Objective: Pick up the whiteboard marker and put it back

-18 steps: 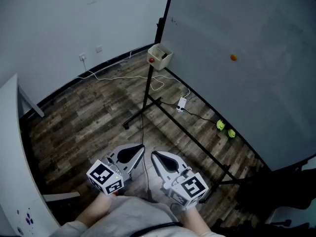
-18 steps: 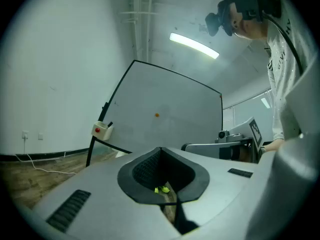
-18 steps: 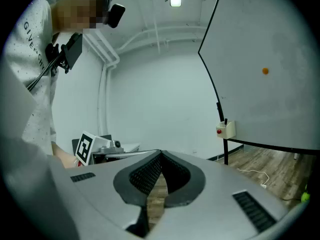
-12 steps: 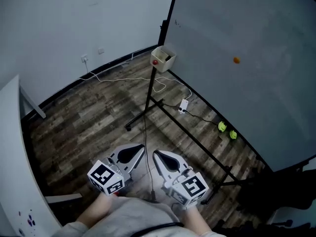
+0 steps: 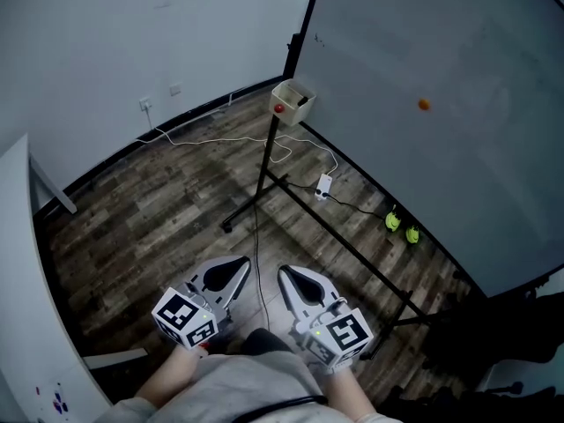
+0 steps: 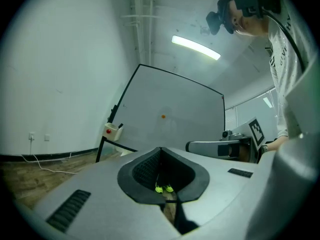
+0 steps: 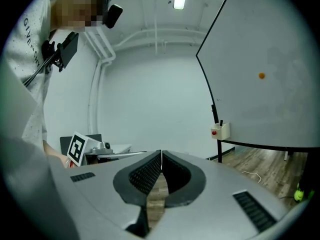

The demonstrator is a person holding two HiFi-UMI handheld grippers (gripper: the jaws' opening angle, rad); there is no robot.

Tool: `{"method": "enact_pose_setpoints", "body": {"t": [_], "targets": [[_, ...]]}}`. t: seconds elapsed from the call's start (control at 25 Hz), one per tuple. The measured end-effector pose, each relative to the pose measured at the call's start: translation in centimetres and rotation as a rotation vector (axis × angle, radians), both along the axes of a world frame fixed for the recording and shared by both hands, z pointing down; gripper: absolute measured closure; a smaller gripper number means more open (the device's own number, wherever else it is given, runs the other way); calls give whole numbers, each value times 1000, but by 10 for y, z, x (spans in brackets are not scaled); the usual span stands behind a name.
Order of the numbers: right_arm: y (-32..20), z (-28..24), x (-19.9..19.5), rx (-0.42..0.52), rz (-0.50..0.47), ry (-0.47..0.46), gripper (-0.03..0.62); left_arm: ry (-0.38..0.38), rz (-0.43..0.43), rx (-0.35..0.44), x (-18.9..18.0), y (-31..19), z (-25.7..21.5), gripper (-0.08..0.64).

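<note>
- Left gripper: jaws together, nothing between them. Held low, close to the person's body, tips pointing out over the floor.
- Right gripper: jaws likewise pressed together and empty. It sits just beside the left gripper, roughly parallel to it, and the two do not touch.
- Whiteboard stands on the right on a black stand. There is one small orange magnet on its face.
- Box, pale, is fixed at the whiteboard's near lower corner, at the top of the stand's upright. It has a red dot on its side.
- Marker: probably the short dark stick poking up from the box, but too small to be sure. It is well apart from both grippers.
- Two yellow-green balls lie on the floor beside the whiteboard's base.
- A white cable trails across the floor from the wall towards the stand.
</note>
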State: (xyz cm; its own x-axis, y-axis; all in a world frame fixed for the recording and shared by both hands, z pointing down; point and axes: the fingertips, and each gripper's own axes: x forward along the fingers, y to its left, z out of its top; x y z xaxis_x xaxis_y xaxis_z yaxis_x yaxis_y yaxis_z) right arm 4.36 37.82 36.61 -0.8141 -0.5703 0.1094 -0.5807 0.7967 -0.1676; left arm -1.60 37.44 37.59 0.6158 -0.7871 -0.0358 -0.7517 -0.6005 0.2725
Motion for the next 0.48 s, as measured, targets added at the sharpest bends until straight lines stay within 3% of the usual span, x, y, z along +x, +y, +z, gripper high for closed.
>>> {"method": "enact_pose_setpoints", "body": {"t": [0.28,0.48], "targets": [[-16,-4,-8,12,12,-14,572,23,-6,8,-11,-13,-4,545],[-46,-5,-16,5,4,-50,572,-8,-30,12,-26,-32,-5,545]]}}
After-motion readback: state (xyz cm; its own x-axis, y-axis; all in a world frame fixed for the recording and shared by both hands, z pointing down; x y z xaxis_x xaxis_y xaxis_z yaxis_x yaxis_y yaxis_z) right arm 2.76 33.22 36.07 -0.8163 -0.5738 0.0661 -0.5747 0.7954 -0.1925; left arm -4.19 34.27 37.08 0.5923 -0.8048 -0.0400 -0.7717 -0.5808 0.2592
